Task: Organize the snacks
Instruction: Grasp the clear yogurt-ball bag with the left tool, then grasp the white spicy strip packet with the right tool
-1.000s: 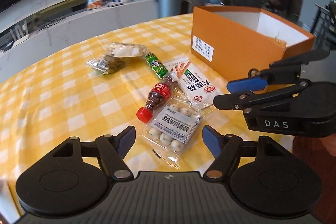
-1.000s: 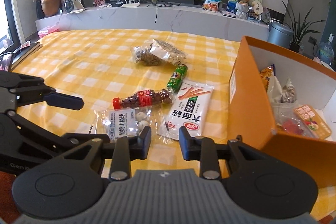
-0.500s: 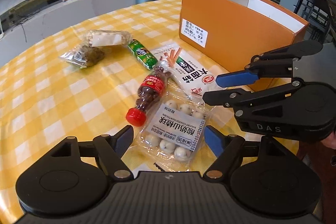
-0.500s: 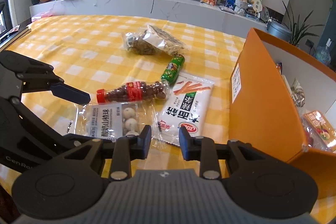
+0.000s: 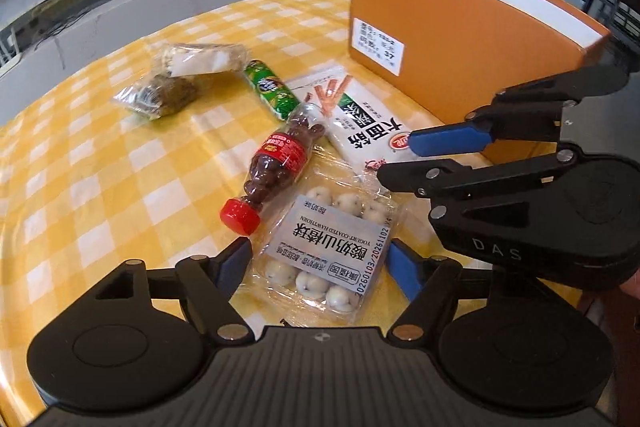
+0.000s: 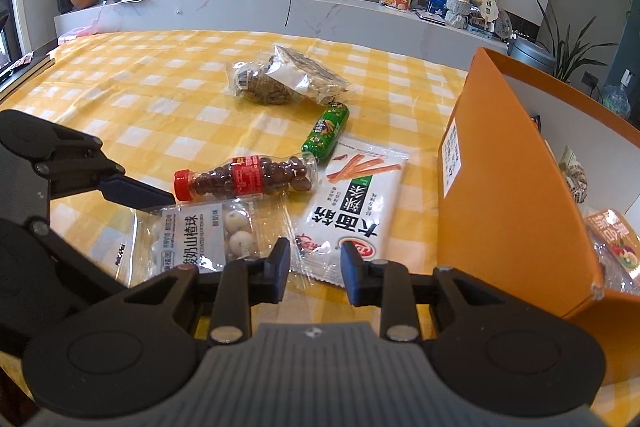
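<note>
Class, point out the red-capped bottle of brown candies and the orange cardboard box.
red-capped bottle of brown candies [image 5: 276, 167], left wrist view, red label.
orange cardboard box [image 6: 500, 187], right wrist view, outer side wall.

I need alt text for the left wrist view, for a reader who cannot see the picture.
The left claw is closing around a clear pack of yogurt hawthorn balls on a yellow checked tablecloth. Beyond lie a small bottle of chocolate balls, a white noodle-snack bag and an orange box; the right claw enters from the right.
</note>
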`<state>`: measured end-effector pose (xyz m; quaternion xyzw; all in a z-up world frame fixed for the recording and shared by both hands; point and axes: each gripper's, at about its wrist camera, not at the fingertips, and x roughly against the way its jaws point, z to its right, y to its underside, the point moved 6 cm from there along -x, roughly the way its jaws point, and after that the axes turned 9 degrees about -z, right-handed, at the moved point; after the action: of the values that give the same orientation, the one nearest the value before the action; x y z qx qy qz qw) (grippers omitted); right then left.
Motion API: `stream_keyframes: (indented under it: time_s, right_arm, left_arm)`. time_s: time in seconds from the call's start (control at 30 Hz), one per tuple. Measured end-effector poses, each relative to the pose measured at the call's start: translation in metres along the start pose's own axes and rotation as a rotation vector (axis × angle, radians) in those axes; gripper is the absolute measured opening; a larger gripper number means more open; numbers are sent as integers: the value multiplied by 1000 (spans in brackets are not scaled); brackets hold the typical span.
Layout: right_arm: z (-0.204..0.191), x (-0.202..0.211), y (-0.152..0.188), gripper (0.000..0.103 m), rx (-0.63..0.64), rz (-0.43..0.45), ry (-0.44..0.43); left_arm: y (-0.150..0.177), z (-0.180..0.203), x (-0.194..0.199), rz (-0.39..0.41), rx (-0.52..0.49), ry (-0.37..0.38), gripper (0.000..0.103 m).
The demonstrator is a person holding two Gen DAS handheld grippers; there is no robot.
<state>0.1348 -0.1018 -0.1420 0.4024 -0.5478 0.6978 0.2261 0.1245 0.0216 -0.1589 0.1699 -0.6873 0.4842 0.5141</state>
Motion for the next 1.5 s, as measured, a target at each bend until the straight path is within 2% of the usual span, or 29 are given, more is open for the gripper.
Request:
stream_keyframes:
  time_s: [0.07, 0.13, 0.2, 0.37, 0.5, 0.6, 0.77, 1.07, 1.17, 1.23, 1.5]
  right_arm:
    - [0, 1, -1, 30, 0, 2, 3]
    - [0, 3, -1, 39, 7, 16, 15]
    - [-1, 4, -3, 45, 9, 29, 25]
    - [3, 0, -6, 49, -41, 12, 46]
    - [2, -6, -9, 58, -62, -6, 77]
    - [-1, -10, -15, 67, -91, -12, 80]
    - [-1, -21, -25, 76, -158, -49, 108]
    - [0, -37, -28, 77, -188, -87, 139]
    - [6, -38, -27, 72, -242, -94, 95]
    - [5, -36, -27, 57, -228, -84, 103]
    - [-2, -22, -16, 51, -178, -79, 75]
  left_arm:
    - [2, 2, 2, -2, 29, -26, 82]
    - [5, 2, 5, 1, 75, -49, 80]
    - [9, -2, 9, 2, 143, -77, 79]
    - [22, -21, 21, 28, 344, -168, 78]
    - [27, -34, 28, 48, 467, -175, 78]
    - [25, -40, 31, 59, 512, -179, 77]
    - [24, -52, 31, 56, 571, -190, 77]
    - [25, -51, 27, 50, 584, -175, 77]
    - [24, -52, 26, 46, 588, -171, 77]
    - [25, -52, 25, 44, 590, -169, 77]
    - [27, -44, 30, 30, 599, -154, 77]
